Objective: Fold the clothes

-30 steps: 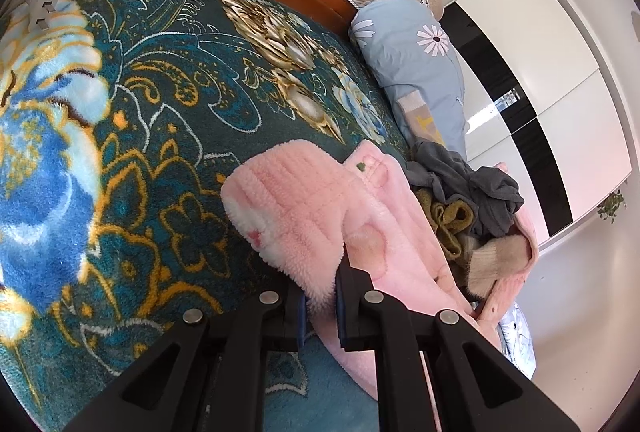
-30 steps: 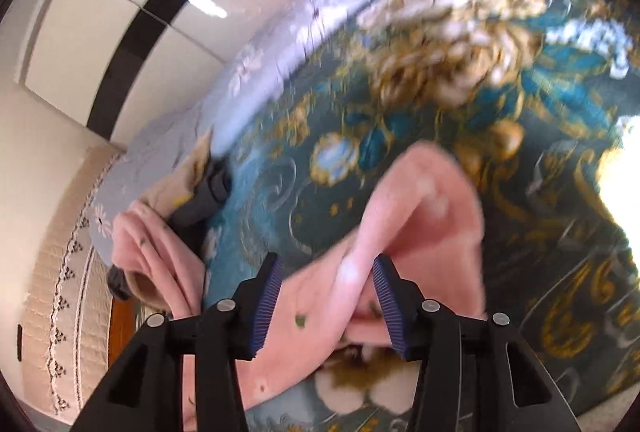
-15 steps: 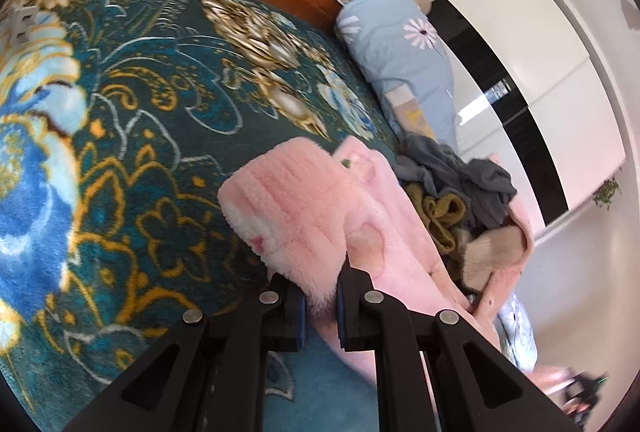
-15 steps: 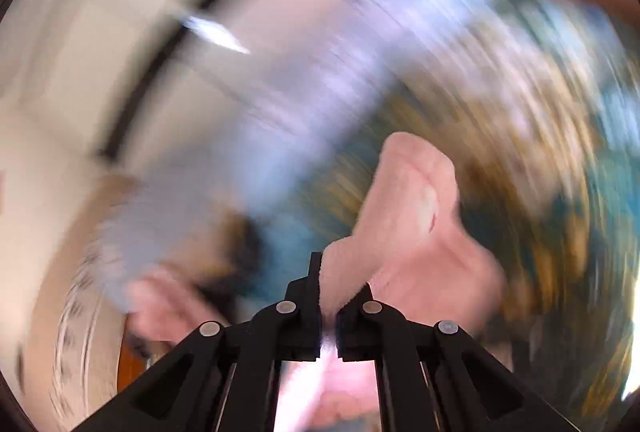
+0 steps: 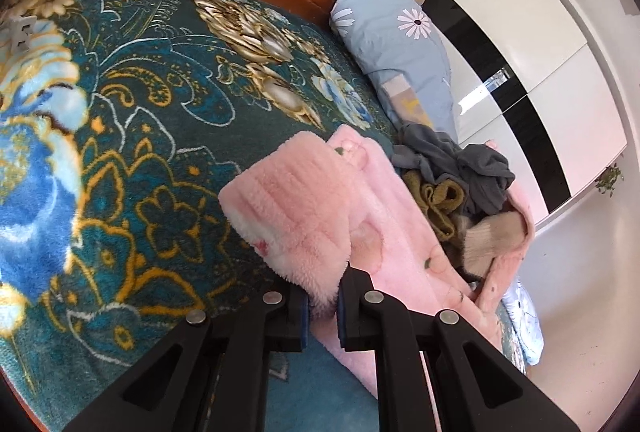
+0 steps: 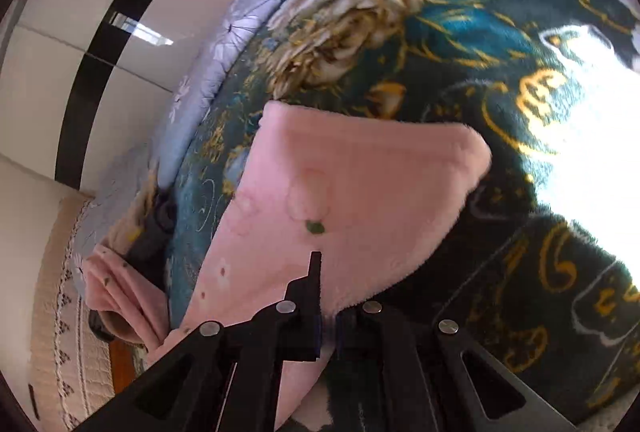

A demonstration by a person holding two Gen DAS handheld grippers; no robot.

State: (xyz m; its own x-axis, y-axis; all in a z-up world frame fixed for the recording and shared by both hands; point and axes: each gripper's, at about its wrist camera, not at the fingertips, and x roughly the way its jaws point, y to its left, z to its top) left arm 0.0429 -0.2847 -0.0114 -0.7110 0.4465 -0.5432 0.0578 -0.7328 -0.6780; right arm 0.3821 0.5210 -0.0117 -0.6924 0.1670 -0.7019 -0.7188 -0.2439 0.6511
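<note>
While pinched by both claws, pink fleece garment (image 5: 304, 208) on floral blanket (image 5: 132, 136)

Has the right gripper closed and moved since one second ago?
Yes. The right gripper, open a second ago, is now shut on the pink fleece garment; the view swung, so the blue pillow sits higher.

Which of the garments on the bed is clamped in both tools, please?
The pink fleece garment: the left tool and right tool both pinch it, while the grey one lies loose in the pile.
</note>
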